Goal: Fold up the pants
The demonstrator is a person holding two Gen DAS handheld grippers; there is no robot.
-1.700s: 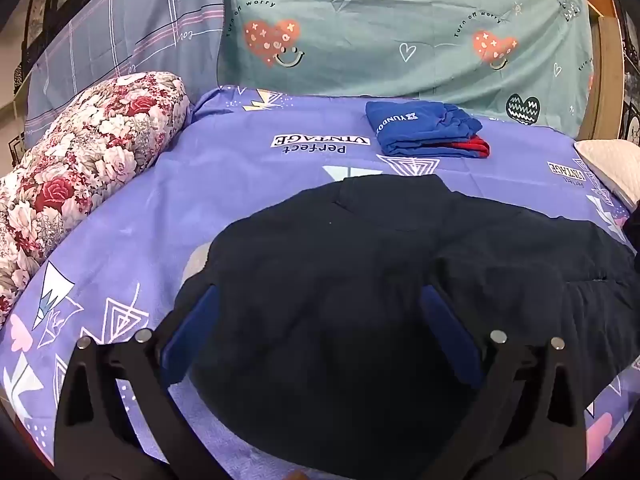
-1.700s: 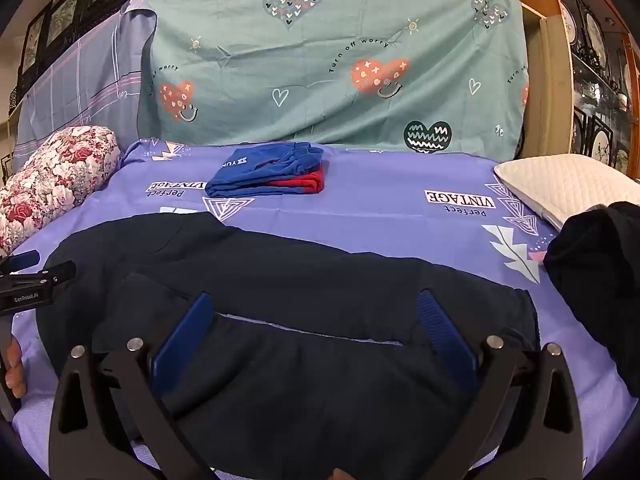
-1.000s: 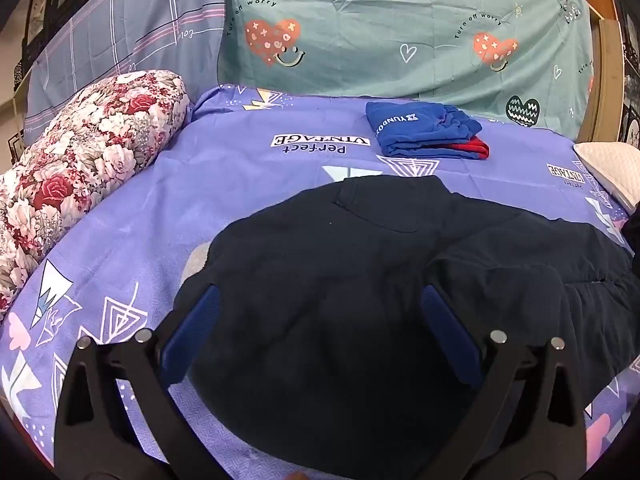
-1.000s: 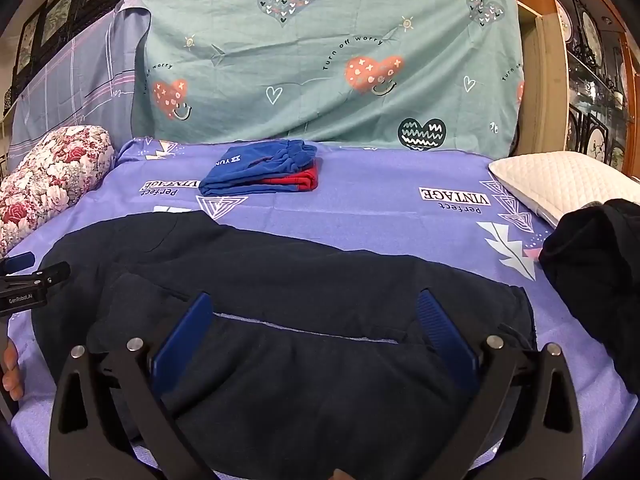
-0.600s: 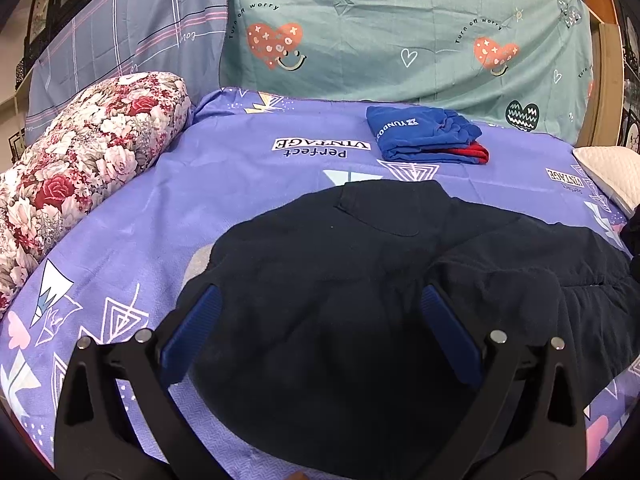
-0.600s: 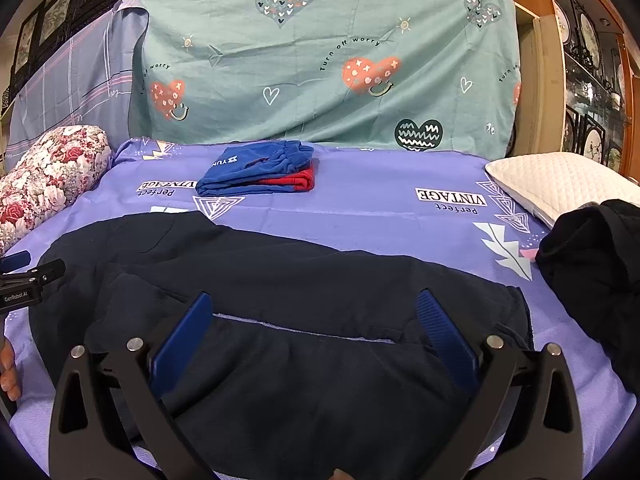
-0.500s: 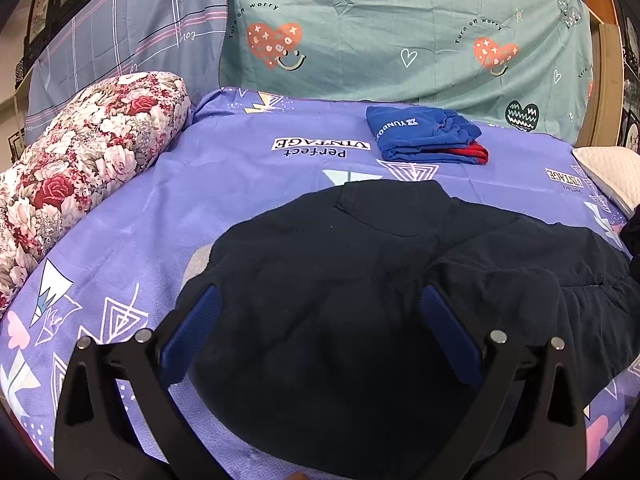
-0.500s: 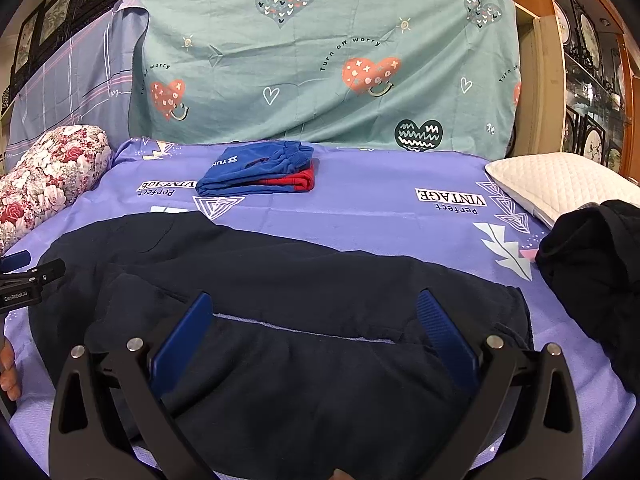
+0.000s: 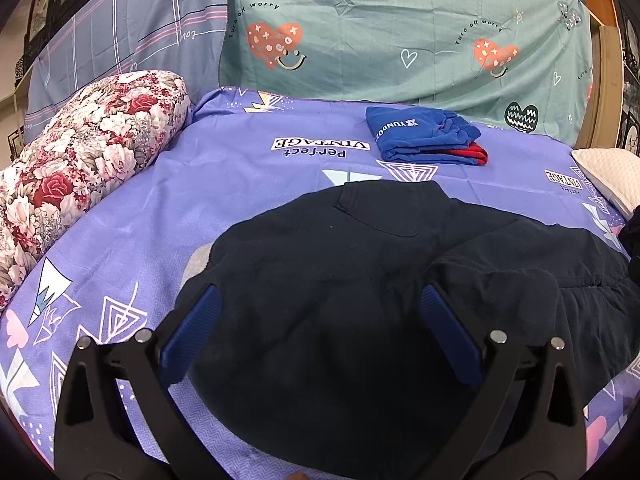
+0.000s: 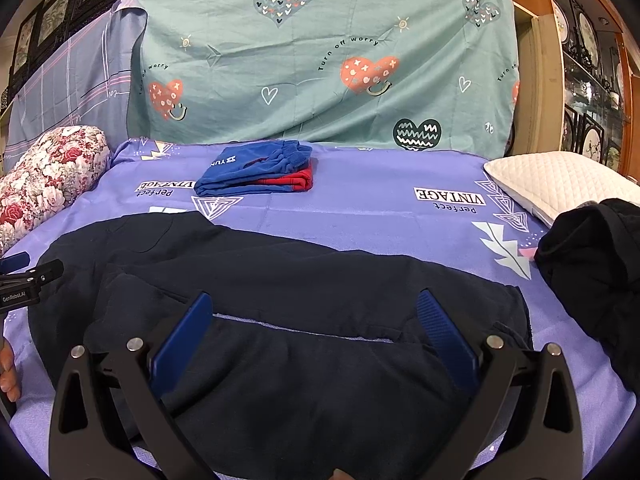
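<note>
Dark navy pants point(image 9: 360, 280) lie spread across the purple bedsheet point(image 9: 224, 184), waist end to the left, legs running right. In the right wrist view the pants point(image 10: 280, 280) show both legs side by side with a strip of sheet between them. My left gripper point(image 9: 320, 304) is open and empty, hovering over the waist part. My right gripper point(image 10: 312, 312) is open and empty, hovering over the near leg. The left gripper also shows at the left edge of the right wrist view point(image 10: 24, 276).
A folded blue and red garment stack point(image 9: 428, 140) lies at the back of the bed. A floral bolster point(image 9: 80, 160) lies along the left. A white pillow point(image 10: 560, 184) and a black garment heap point(image 10: 592, 252) lie at the right. A teal sheet point(image 10: 320, 60) hangs behind.
Both grippers have drifted only slightly; the view has shifted a little. The pants lie as before, and both grippers stay open.
</note>
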